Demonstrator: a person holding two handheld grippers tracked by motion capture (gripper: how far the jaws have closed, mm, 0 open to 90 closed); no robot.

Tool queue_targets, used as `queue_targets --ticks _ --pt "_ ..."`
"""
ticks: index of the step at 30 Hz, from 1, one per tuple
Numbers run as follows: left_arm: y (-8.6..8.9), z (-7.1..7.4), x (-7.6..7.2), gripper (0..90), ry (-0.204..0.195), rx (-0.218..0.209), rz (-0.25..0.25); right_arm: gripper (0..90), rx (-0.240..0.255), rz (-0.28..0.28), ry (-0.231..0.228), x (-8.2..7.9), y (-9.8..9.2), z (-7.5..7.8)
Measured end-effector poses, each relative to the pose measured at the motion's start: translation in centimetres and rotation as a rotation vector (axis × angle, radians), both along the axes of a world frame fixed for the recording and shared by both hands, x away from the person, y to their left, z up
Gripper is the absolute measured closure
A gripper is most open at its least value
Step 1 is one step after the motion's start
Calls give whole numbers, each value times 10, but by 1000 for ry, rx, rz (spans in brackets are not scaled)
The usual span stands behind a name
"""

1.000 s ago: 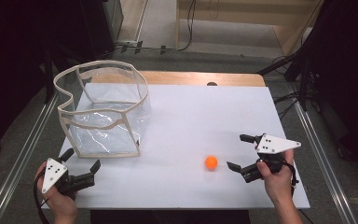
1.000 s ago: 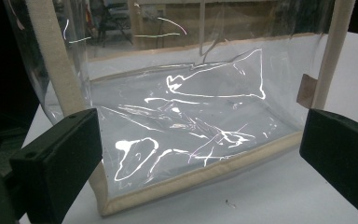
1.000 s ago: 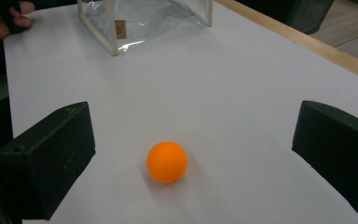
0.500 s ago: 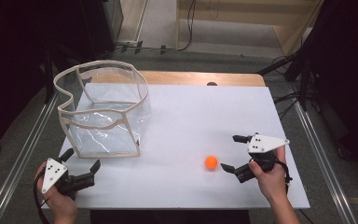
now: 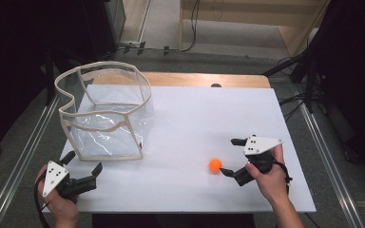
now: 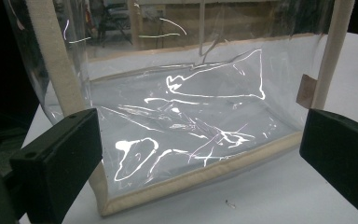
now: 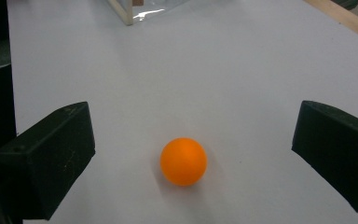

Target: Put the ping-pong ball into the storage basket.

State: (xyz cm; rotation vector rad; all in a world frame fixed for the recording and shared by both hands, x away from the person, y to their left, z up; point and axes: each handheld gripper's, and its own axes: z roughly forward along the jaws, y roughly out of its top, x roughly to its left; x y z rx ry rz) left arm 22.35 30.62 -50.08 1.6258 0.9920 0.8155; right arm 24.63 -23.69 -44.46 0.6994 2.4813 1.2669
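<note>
white table [image 5: 195,118], wooden edge [image 5: 195,80]; grey floor [image 5: 24,142], dark surroundings

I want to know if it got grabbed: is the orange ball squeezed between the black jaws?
No, the orange ball sits free on the white table, with the right gripper wide open around it.

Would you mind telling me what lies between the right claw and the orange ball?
Nothing: in the right gripper view, bare white table separates the open right claw from the orange ball, which sits between its jaws, untouched.
</note>
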Motion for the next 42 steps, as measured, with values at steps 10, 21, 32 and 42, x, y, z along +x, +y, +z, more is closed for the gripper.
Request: queue_targets --ticks 10,21,32,42 --pt "0 0 0 0 -1 1 0 0 -33 19 46 6 6 -3" --pt "0 0 0 0 -1 1 0 0 -76 35 81 11 14 -8" --pt "0 0 0 0 0 1 0 0 -131 64 107 15 23 -12" --pt "0 0 0 0 -1 1 0 0 -208 91 145 17 33 -18"
